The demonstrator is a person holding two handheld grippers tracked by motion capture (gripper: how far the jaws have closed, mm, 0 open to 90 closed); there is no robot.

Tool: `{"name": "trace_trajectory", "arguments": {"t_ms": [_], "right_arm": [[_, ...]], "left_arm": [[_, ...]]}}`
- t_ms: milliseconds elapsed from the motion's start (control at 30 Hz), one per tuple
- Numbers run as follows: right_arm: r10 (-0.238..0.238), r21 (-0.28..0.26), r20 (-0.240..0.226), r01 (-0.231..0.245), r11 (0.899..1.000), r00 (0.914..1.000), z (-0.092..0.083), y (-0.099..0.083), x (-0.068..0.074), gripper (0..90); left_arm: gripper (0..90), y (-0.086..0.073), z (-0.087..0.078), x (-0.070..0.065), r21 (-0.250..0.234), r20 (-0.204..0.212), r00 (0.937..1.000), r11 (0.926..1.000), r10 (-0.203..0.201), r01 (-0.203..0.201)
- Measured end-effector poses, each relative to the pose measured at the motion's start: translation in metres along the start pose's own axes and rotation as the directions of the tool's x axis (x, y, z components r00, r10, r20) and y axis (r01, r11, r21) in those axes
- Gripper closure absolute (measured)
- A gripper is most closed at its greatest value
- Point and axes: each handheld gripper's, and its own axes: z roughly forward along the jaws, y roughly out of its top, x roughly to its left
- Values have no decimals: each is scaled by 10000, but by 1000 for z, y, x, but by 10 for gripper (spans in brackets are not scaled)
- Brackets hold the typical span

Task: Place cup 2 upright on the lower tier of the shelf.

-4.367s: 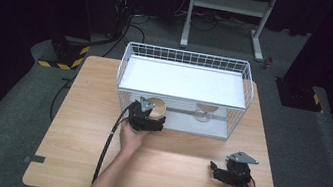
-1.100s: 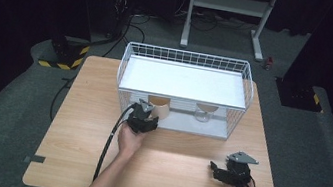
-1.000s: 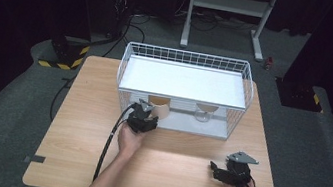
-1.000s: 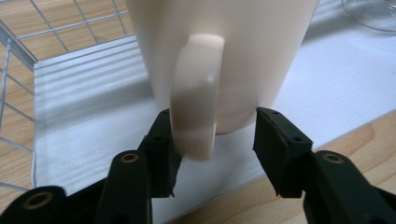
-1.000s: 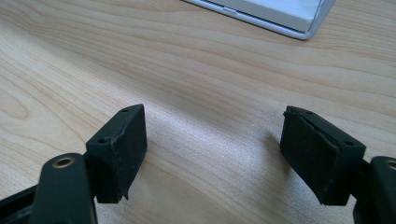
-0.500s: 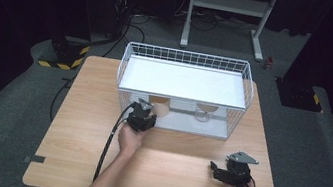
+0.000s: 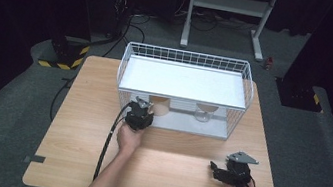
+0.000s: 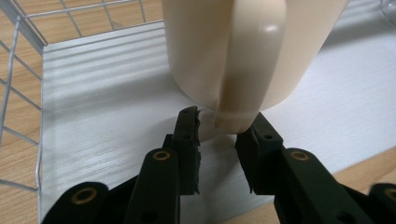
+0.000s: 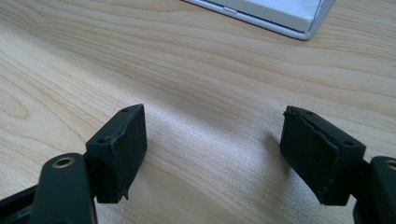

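The left gripper (image 8: 218, 127) has its jaws clamped on the lower end of the handle of a cream mug (image 8: 243, 51), which stands on the white lower shelf (image 8: 107, 116) of the wire rack (image 7: 187, 59), right ahead of the jaw tips. The risk: the bite is low and thin, only the handle's foot sits between the jaws, so a lift could let the mug swing or slip out and knock the rack's wires. The left hand (image 7: 129, 138) reaches forward, near level, jaws poked in under the upper shelf. A glass (image 7: 203, 113) stands off to the side. The right gripper (image 9: 212, 149) rests on the table (image 9: 196, 70), jaws spread, nothing between them.
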Motion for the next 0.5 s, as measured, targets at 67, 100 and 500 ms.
{"name": "trace_trajectory", "arguments": {"t_ms": [67,100,500], "right_arm": [[2,0,1,-2,10000,10000,0,0,0,229],[3,1,2,-3,10000,10000,0,0,0,229],[-12,-8,1,12,10000,10000,0,0,0,229]], "left_arm": [[696,0,0,1,-6,34,10000,10000,-46,46],[698,0,0,1,7,58,10000,10000,-68,68],[540,0,-1,7,88,-250,9994,9997,-229,231]]}}
